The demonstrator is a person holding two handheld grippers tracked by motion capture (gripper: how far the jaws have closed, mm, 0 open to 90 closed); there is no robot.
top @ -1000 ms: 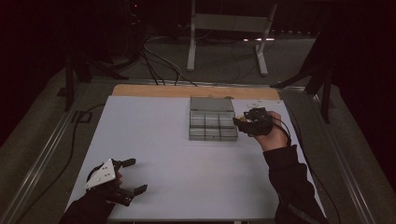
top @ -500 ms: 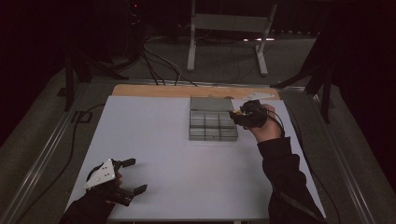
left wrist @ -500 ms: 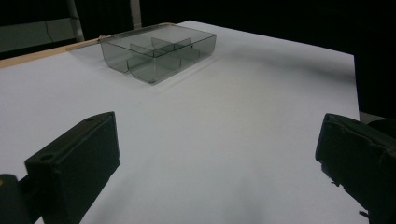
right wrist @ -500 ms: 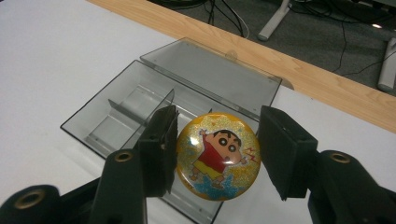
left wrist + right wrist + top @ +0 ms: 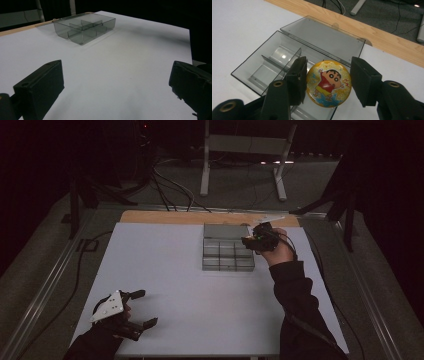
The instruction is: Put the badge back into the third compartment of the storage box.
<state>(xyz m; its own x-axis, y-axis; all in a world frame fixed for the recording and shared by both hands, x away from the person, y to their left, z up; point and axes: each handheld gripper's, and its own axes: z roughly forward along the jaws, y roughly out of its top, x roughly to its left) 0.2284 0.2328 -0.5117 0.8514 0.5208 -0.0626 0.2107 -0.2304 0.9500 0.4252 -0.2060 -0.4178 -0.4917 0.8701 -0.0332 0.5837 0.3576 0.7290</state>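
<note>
A clear grey compartment box [image 5: 228, 255] stands open at the back middle of the white table [image 5: 190, 290], its lid [image 5: 226, 231] lying flat behind it. My right gripper [image 5: 248, 240] hovers over the box's right end, shut on a round yellow glitter badge [image 5: 328, 83] with a cartoon boy on it. In the right gripper view the badge sits edge to edge between the jaws of the right gripper [image 5: 329, 68], above the box [image 5: 269, 65] and beside its lid [image 5: 324, 37]. My left gripper [image 5: 148, 307] rests open at the front left; from the left gripper [image 5: 116, 85] the box [image 5: 85, 27] lies far ahead.
A wooden strip [image 5: 165, 217] runs along the table's far edge. Beyond it stand a metal frame [image 5: 245, 150] and loose cables [image 5: 170, 185] on the floor. Metal rails [image 5: 45, 285] flank the table on both sides.
My right hand has carried the badge leftward and slightly down, from beside the box's right end to over it. The left gripper has stayed put.
</note>
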